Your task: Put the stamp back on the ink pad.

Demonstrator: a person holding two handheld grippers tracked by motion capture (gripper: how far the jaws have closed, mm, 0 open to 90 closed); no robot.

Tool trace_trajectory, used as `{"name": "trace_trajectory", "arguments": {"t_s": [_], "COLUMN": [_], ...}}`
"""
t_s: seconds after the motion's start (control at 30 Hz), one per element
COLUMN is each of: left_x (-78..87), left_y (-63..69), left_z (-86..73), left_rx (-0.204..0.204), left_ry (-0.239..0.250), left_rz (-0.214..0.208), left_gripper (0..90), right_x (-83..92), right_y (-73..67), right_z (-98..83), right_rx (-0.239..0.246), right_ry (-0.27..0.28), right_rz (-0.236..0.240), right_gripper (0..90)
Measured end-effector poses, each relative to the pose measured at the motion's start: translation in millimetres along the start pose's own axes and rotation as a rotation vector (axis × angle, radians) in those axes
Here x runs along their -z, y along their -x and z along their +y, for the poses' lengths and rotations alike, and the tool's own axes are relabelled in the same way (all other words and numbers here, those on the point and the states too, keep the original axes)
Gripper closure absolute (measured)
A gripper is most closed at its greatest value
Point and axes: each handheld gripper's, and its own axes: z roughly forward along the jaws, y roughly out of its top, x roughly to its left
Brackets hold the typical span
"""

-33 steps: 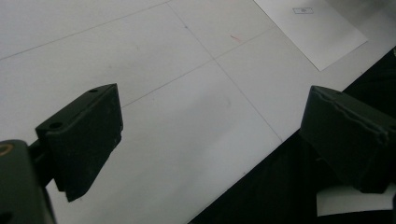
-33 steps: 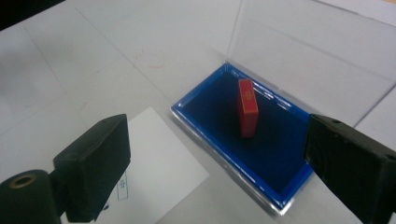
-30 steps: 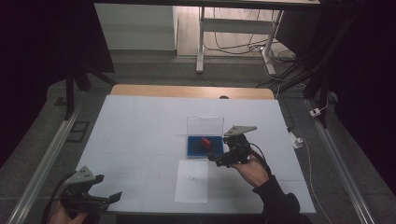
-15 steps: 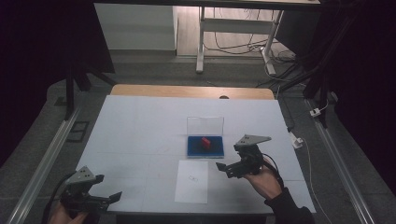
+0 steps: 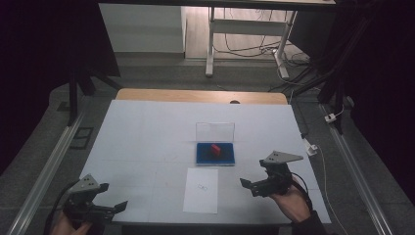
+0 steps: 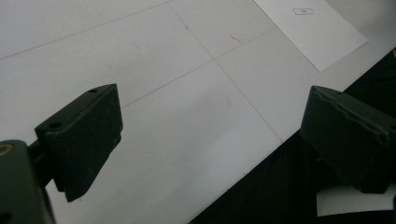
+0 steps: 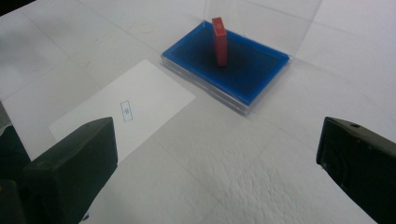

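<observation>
Red block stands alone in the blue case as the right gripper, jaws spread and empty, backs off toward lower right.

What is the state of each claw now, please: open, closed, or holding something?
Left claw: open, holding nothing, over the near left edge of the table.
Right claw: open, holding nothing, apart from the red block.

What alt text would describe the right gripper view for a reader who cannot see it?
A red block stands upright in an open blue-lined case on a white table. A white paper sheet lies beside it. Two black fingers, wide apart and empty, frame the view.
</observation>
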Motion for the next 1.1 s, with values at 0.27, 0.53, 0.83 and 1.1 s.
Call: {"name": "trace_trajectory", "arguments": {"t_s": [0.27, 0.53, 0.83, 1.1], "left_x": [0.0, 0.0, 0.2, 0.1], "left_y": [-0.1, -0.4, -0.5, 0.0], "left_z": [0.1, 0.0, -0.4, 0.3], "left_rx": [0.002, 0.004, 0.007, 0.001], "left_ry": [-0.002, -0.001, 0.002, 0.0], "left_rz": [0.002, 0.0, -0.001, 0.003], "left_gripper": [5.4, 4.9, 4.6, 4.4], "right_x": [21.2, 38.4, 52.0, 56.0], "right_y": [2.7, 6.8, 10.4, 11.0], "right_z": [-19.5, -37.6, -53.5, -56.7], "right_rx": [-0.031, -0.07, -0.108, -0.124], "right_ry": [0.001, -0.014, -0.053, -0.079], "right_rz": [-0.041, -0.084, -0.133, -0.153], "right_gripper": [0.0, 0.0, 0.0, 0.0]}}
